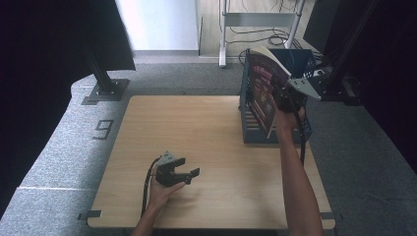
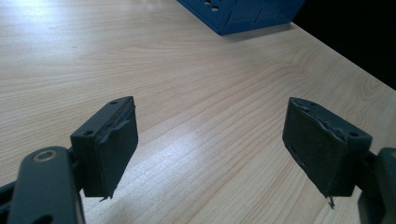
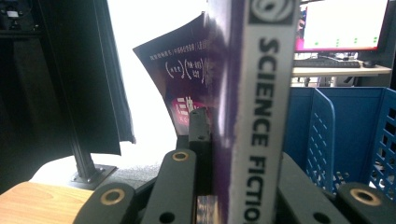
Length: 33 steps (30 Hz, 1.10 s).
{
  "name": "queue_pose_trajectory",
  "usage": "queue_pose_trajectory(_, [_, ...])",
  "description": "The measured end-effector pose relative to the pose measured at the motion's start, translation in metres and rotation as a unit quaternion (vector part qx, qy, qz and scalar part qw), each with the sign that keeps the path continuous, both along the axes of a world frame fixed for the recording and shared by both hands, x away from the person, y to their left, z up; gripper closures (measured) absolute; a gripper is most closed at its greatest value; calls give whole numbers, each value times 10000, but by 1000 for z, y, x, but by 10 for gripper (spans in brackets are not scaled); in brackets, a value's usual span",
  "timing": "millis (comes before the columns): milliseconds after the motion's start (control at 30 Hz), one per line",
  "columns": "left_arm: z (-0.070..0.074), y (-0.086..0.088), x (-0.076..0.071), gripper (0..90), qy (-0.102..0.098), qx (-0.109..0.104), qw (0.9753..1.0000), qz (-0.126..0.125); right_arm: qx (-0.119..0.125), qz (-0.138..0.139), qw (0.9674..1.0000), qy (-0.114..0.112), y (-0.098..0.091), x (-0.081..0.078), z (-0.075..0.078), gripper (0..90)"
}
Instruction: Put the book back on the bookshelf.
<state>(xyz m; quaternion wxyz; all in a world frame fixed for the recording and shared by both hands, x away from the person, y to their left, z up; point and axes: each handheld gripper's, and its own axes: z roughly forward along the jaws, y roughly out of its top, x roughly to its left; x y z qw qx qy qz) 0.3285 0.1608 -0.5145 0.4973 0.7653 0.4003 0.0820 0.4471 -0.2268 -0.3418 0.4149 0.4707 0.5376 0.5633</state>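
Your right gripper [image 1: 284, 101] clamps the book [image 1: 263, 88] upright, spine reading "SCIENCE FICTION"; your left gripper [image 1: 188, 175] gapes empty.

Left gripper [image 1: 189, 176] held low over the near tabletop, jaws spread wide with nothing between, left hand [image 1: 161, 189] wrapped around its body. Right arm [image 1: 299, 177] stretched forward and raised, right gripper [image 1: 281, 96] clamped tight.
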Motion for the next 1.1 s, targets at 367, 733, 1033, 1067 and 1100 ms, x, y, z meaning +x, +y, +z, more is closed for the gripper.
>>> queue_pose_trajectory(367, [0,1,0,181,2,-23,10000,15,62,-77,9999,30,-1,8,0,815])
queue_pose_trajectory(733, [-2,-2,0,181,50,22,10000,-65,72,-118,9999,10,-3,16,-5,815])
queue_pose_trajectory(1033, [-1,0,0,182,25,3,10000,-27,30,-177,9998,34,-1,26,-10,815])
queue_pose_trajectory(1067, [-1,0,0,182,26,8,10000,-24,9,-165,9999,30,0,27,-10,815])
queue_pose_trajectory(1100, [-2,0,0,182,26,11,10000,-18,-3,-171,9998,26,0,28,-11,815])
